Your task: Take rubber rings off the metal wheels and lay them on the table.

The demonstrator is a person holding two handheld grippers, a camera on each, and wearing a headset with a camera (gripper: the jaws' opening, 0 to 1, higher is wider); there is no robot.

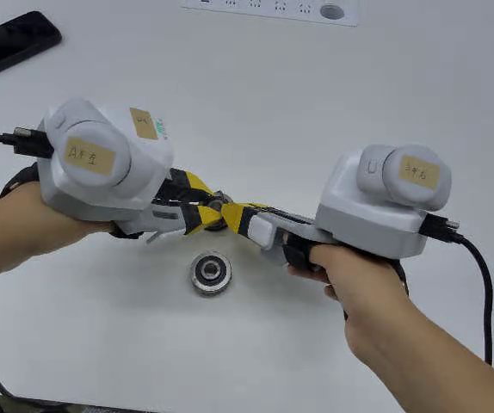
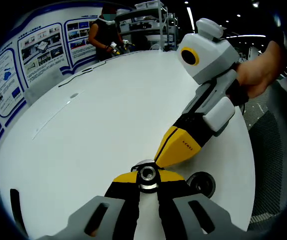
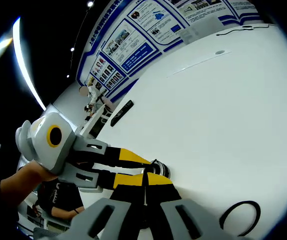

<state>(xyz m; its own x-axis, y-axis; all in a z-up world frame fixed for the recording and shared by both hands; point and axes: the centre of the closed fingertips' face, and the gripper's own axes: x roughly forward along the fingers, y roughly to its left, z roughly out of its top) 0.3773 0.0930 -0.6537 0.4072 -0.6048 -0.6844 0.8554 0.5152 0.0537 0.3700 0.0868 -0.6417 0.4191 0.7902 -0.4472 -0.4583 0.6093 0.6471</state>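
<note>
The left gripper (image 1: 202, 212) was clamped on a metal wheel (image 2: 147, 175), held above the middle of the worktop (image 1: 256, 103). The right gripper (image 1: 237, 217), jaws pressed together, met that wheel's rim; whether it pinched the rubber ring could not be told. A second wheel (image 1: 210, 273) lay beneath, towards the near edge, and a freed ring (image 3: 241, 216) lay flat on the worktop. Probable risk: too thin a bite would slip off when pulled, or the pull would twist the wheel out of the left jaws.
</note>
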